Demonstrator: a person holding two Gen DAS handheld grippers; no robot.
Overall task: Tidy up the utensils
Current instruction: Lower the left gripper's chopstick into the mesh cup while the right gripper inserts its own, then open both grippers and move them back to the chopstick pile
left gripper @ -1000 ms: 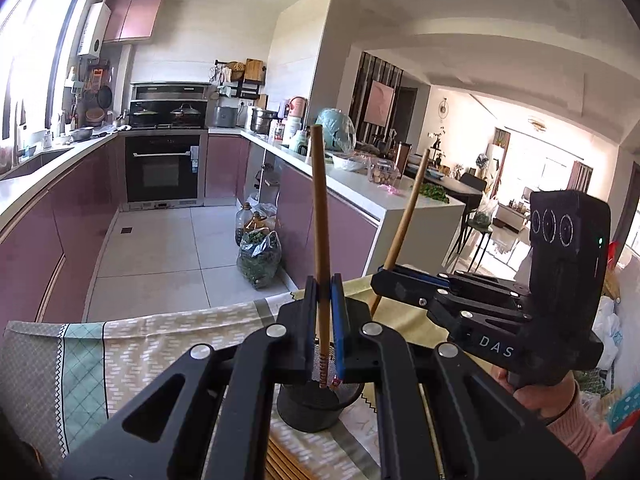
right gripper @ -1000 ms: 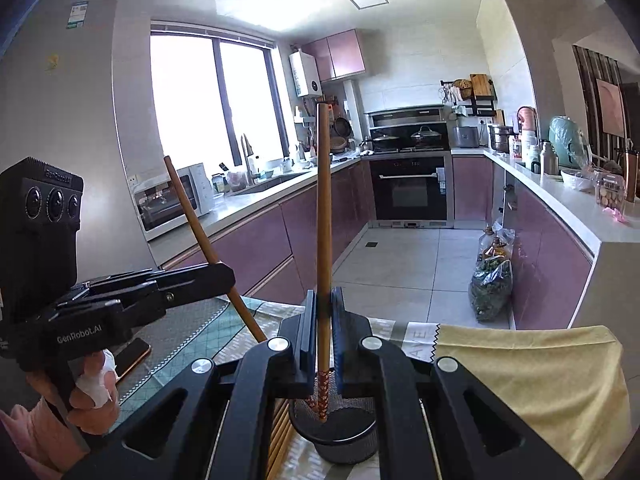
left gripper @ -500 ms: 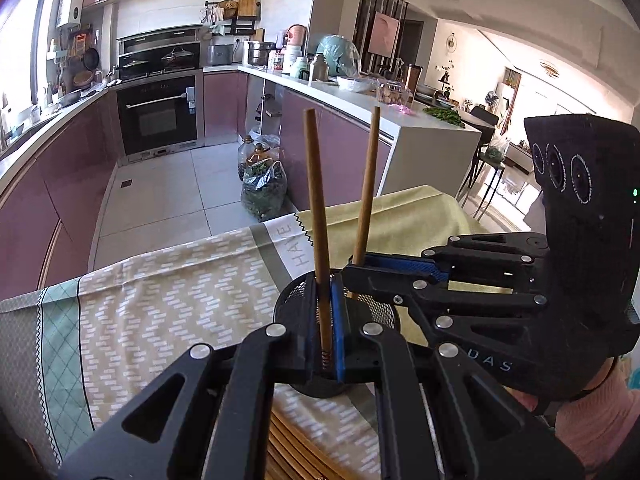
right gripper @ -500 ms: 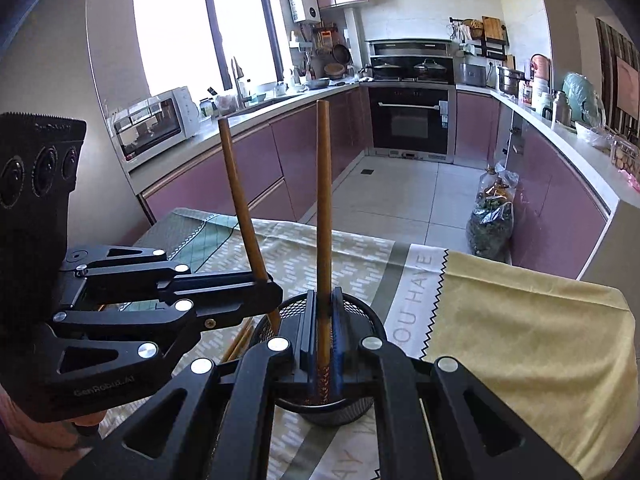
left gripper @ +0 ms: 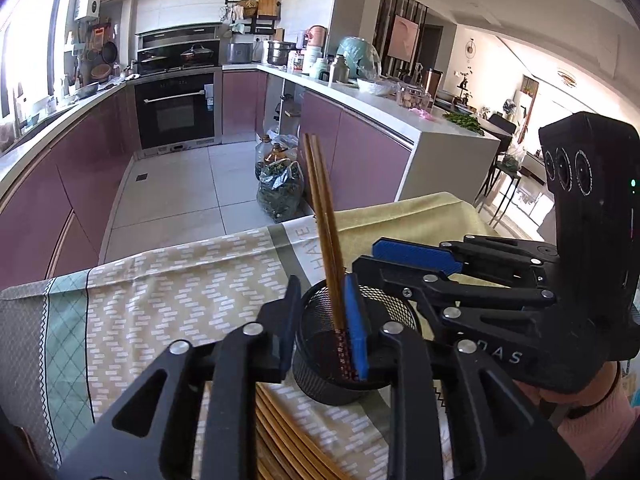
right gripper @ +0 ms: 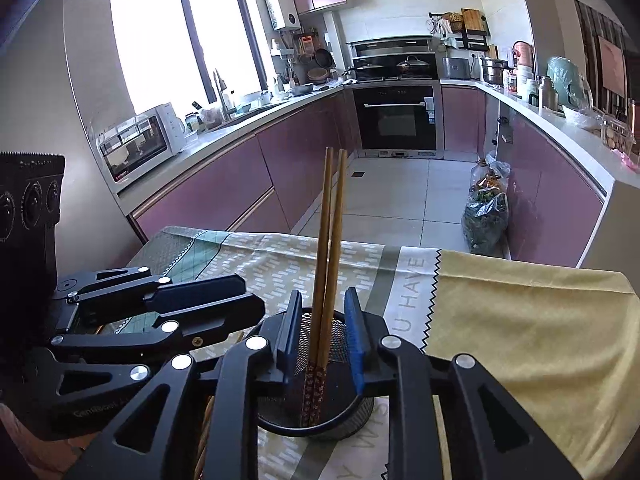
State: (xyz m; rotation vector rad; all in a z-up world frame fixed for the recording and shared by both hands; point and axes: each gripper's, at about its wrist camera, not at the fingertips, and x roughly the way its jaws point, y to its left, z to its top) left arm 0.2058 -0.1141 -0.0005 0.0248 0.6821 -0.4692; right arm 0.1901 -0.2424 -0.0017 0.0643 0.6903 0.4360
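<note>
1. Both wrist views are looking down onto a black mesh holder (left gripper: pixel 394 312) that is standing upright on a patterned tablecloth (left gripper: pixel 160 300) draped over the table
2. Two wooden chopsticks (right gripper: pixel 326 280) are standing side by side inside the holder, patterned ends down and plain ends up, leaning slightly and lying close together along their length
3. The left gripper (left gripper: pixel 323 324) is hanging over the holder's near rim; its jaws have just been opening, and the chopsticks are rising between them, lying against the blue right pad (left gripper: pixel 356 332) and clear of the dark left one, so nothing is being clamped
4. The right gripper (right gripper: pixel 325 330) is sitting over the same holder from the other side; its jaws have just been opening as well, and the pair is standing in the gap between them with space showing on both sides, so it is gripping nothing
5. In the left wrist view the right gripper is reaching in from the right, carried by a hand in a pink sleeve (left gripper: pixel 588 432)
6. More loose chopsticks (left gripper: pixel 288 436) are lying flat on the cloth just in front of the holder, partly hidden under the left gripper's black frame
</note>
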